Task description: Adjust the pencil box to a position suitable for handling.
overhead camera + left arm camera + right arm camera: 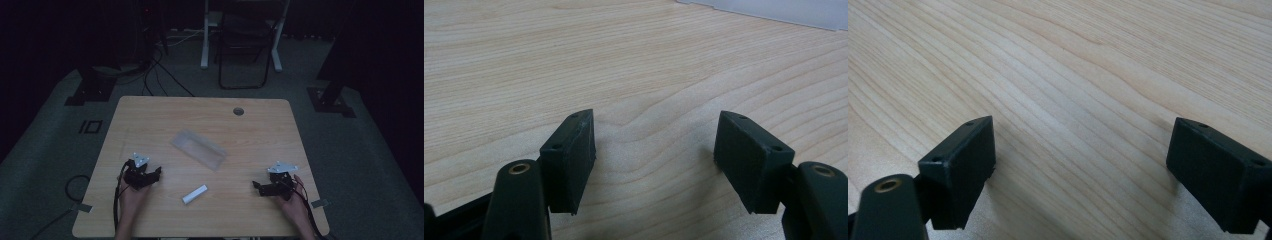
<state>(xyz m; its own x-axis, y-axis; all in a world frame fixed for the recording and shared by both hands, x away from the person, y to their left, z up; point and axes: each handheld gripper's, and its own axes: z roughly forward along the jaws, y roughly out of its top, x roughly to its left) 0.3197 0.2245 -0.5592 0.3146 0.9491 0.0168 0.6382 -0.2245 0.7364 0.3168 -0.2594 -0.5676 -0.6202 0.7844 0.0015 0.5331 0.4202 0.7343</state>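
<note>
A clear flat plastic bag [199, 149] lies slantwise in the middle of the wooden table [150, 115]. A small white tube [194, 194] rests nearer the front edge, between the two hands. My left gripper [152, 176] sits low at the front left, open, with bare wood between its jaws [655, 145]; a corner of the bag [774, 10] shows at the top right of its view. My right gripper [259, 187] rests at the front right, open, jaws wide apart over bare wood [1083, 150].
A round cable hole [238, 111] is near the table's far edge. Behind the table stand a folding chair [243, 45] and white desk legs [205, 40]. Cables run over the dark floor at the left [75, 185].
</note>
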